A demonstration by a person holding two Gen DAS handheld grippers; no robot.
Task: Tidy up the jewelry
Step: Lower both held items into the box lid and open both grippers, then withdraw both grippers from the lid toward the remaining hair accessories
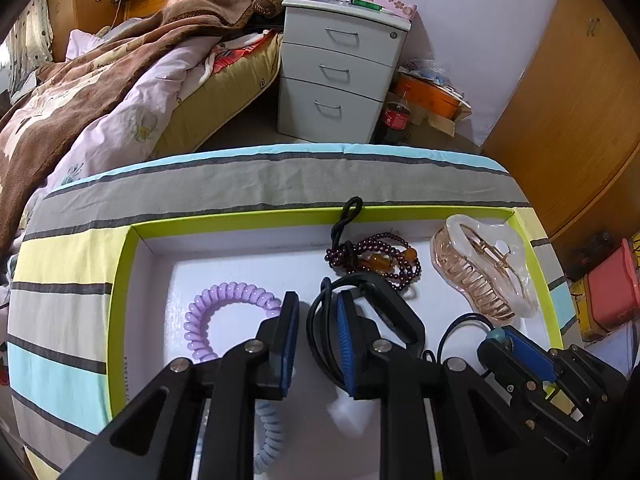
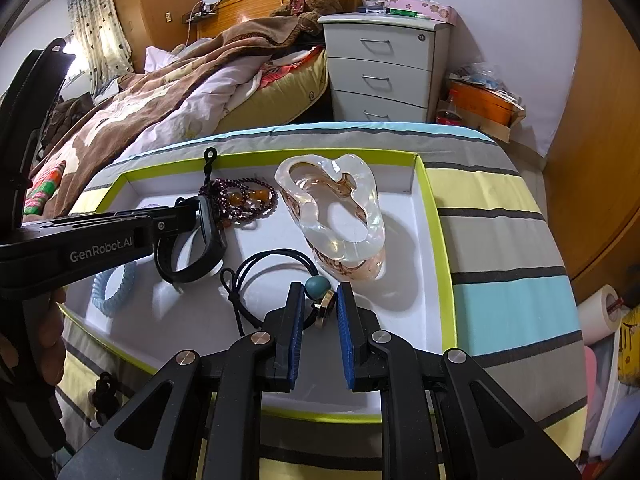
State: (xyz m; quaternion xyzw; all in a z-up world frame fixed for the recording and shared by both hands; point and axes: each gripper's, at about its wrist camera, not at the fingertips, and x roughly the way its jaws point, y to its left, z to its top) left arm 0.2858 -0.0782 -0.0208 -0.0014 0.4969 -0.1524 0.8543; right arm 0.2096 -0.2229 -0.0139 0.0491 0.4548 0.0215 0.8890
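In the green-rimmed tray (image 2: 430, 216), the left hand-held gripper (image 1: 318, 334) stands narrowly open beside a black band (image 1: 400, 312), while the right hand-held gripper (image 2: 319, 308) pinches a cord necklace's pendant (image 2: 325, 307)

A white tray with a lime-green rim (image 2: 430, 200) sits on a striped cloth (image 2: 500, 208) at centre frame. At the bottom, the right gripper (image 2: 318, 312) has its 2 blue pads on either side of a gold disc pendant (image 2: 325, 307) and teal bead (image 2: 317, 285) on a black cord (image 2: 256, 268). From the left, the left gripper (image 2: 200, 232) reaches over a black band (image 2: 188, 272). A clear hair claw (image 2: 340, 216), purple bead bracelet (image 2: 244, 200) and pale blue coil tie (image 2: 114, 288) lie in the tray.
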